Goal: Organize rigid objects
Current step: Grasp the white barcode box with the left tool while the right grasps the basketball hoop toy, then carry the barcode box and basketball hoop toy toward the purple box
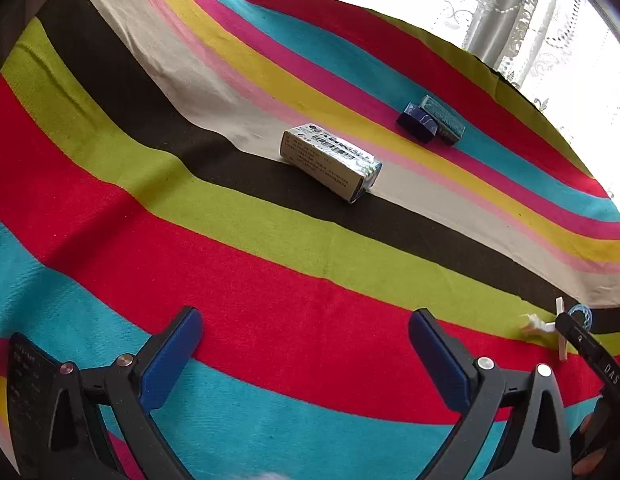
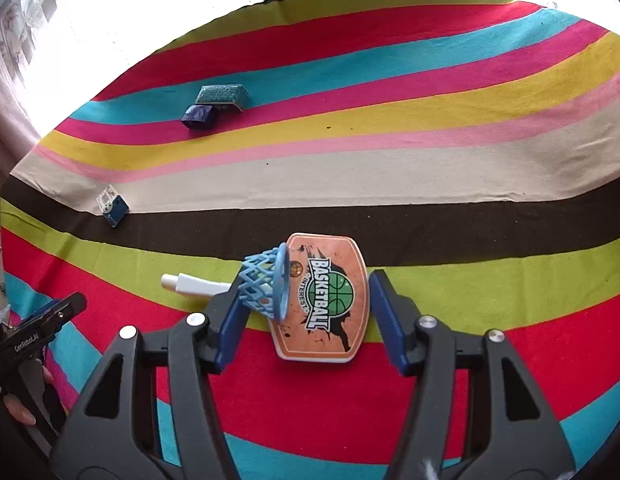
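From my left wrist: my left gripper [image 1: 305, 356] sits at the bottom of the frame with its fingers spread wide and only striped cloth [image 1: 269, 304] between them. A white box [image 1: 330, 160] with a barcode lies at centre on the beige and dark stripes; its print is too small to read. Toward the upper right a dark blue box [image 1: 417, 122] touches a teal box [image 1: 444, 119], which it partly hides. At the right edge, only slivers of the hoop toy [image 1: 580, 314] and my other gripper show, cut off by the frame.

From my right wrist: my right gripper [image 2: 305, 320] straddles the hoop toy [image 2: 326, 300] at lower centre. The left finger [image 2: 229, 332] touches the blue net; the right pad looks just beside the backboard edge, and I cannot tell whether it presses. A white post [image 2: 193, 285] pokes out left, its base hidden behind the finger. The net holds nothing. The two boxes lie upper left, the white box at mid left, and my left gripper is cut off at the lower left edge.
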